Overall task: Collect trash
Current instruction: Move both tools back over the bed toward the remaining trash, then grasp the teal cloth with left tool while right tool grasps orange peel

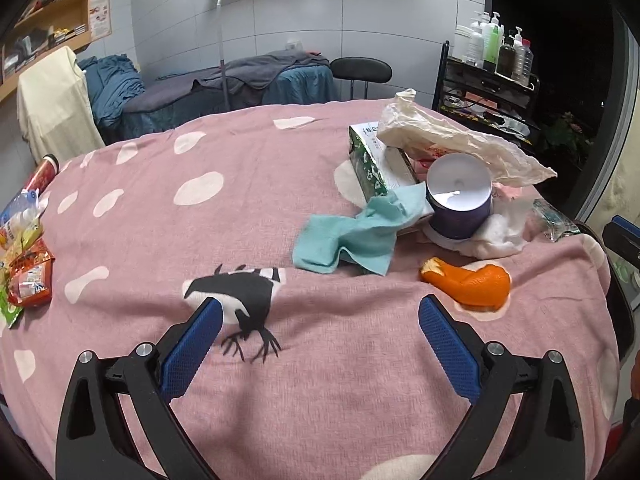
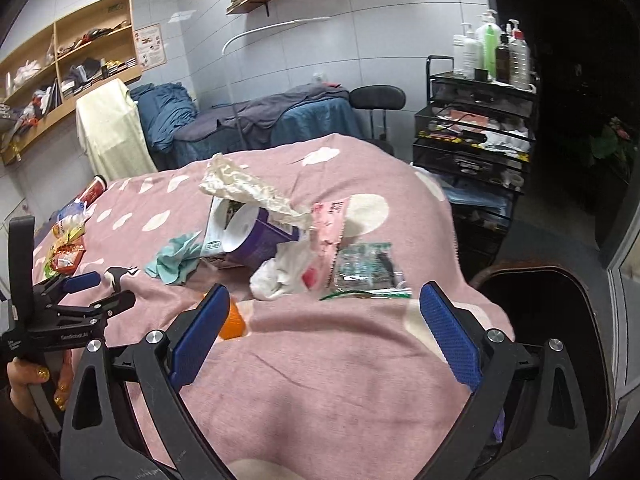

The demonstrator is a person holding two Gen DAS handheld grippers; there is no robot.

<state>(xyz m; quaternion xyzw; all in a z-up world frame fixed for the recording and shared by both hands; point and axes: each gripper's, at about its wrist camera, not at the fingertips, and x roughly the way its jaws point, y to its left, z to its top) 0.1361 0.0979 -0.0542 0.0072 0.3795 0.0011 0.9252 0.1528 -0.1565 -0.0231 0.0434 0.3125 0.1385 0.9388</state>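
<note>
A: Nearest, what do the grippers show?

B: The left gripper (image 1: 320, 320) hangs over the pink cloth (image 1: 320, 400) on the table, its fingers (image 1: 192, 352) spread wide with nothing between them; a black bird print (image 1: 244, 296) lies just ahead. The right gripper (image 2: 324, 320) is likewise released and empty, above the cloth's near edge, with a dark bin (image 2: 548, 320) to its right.

A: And the trash?

B: An orange peel (image 1: 468, 284) lies just beyond the left gripper's right finger. Past it, a teal rag (image 1: 352, 236) is crumpled beside a purple cup (image 1: 460, 200), which rests on white tissue (image 1: 496, 232). From the right wrist, a clear wrapper (image 2: 366, 272) and a pink packet (image 2: 330, 224) lie by that tissue, just ahead of the right gripper.

A: Further back?

B: A green tissue box (image 1: 368, 164) stands behind the cup, with a crinkled cream bag (image 1: 448, 140) draped over both. Snack packets (image 1: 28, 276) and a red can (image 1: 44, 172) sit well apart at the table's far left edge.

A: Anyone visible?

B: A hand (image 2: 36, 384) grips the left gripper's handle, in the right wrist view
</note>
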